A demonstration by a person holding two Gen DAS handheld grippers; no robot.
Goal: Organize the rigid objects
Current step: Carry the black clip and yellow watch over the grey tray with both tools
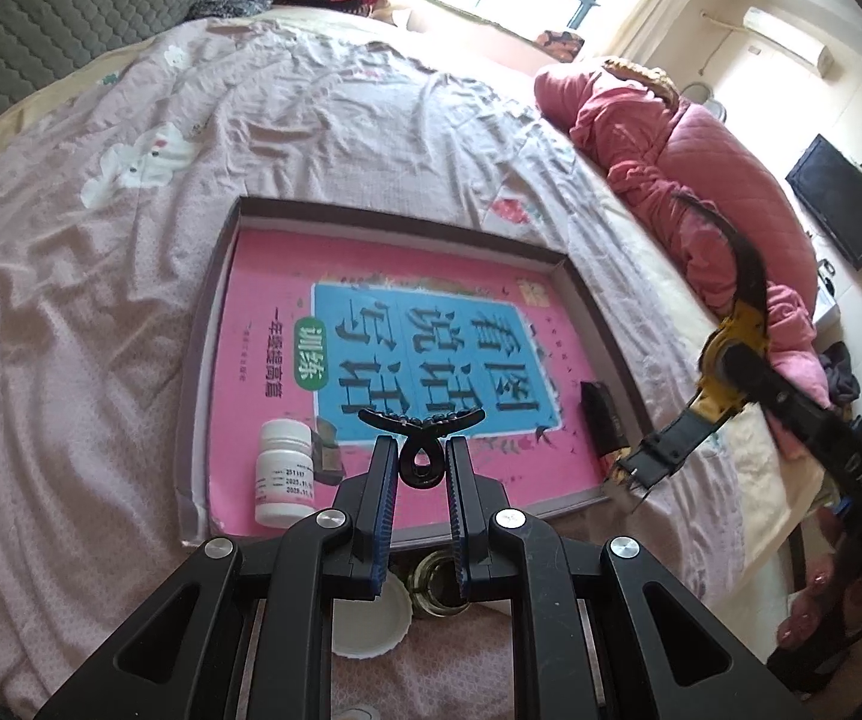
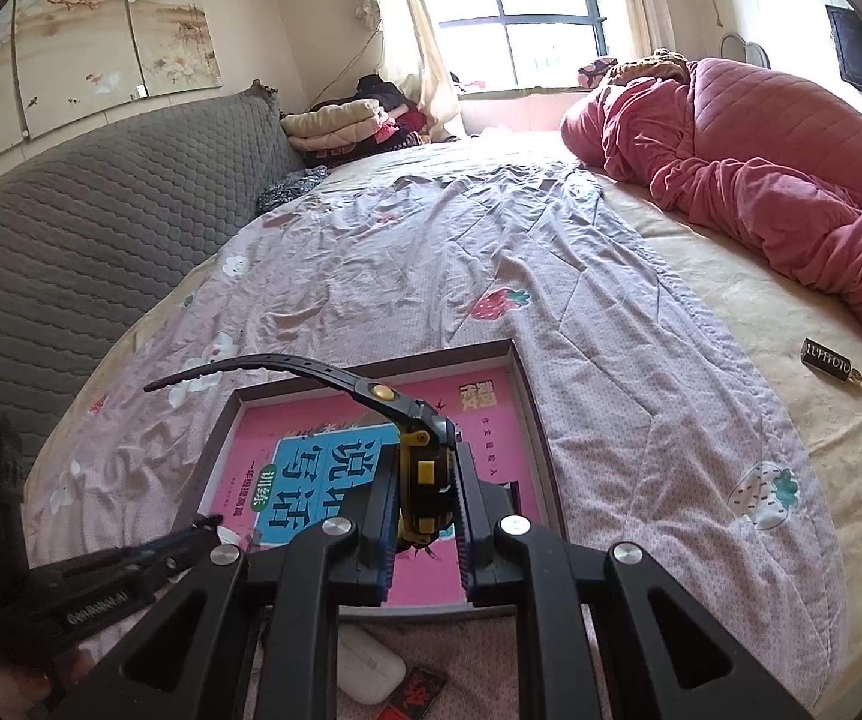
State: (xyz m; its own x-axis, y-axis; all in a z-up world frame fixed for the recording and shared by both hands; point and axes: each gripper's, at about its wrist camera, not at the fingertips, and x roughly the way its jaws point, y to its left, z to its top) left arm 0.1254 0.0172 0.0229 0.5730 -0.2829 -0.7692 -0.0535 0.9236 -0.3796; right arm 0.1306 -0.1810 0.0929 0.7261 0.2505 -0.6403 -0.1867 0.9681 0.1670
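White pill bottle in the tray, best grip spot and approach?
Take the white pill bottle across its round body, below the cap, coming down from above on the near side. It seems to stand upright on the pink book in the tray, near-left corner. The tray wall is close on its left and a small dark item touches its right, so set the fingers front and back.

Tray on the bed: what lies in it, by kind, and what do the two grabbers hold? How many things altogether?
In the tray:
Pink book: 1
White bottle: 1
Dark slim box: 1
Small brown item, unclear: 1
Held:
Black hair clip, in the left gripper: 1
Black-and-yellow watch, in the right gripper: 1
Total: 6
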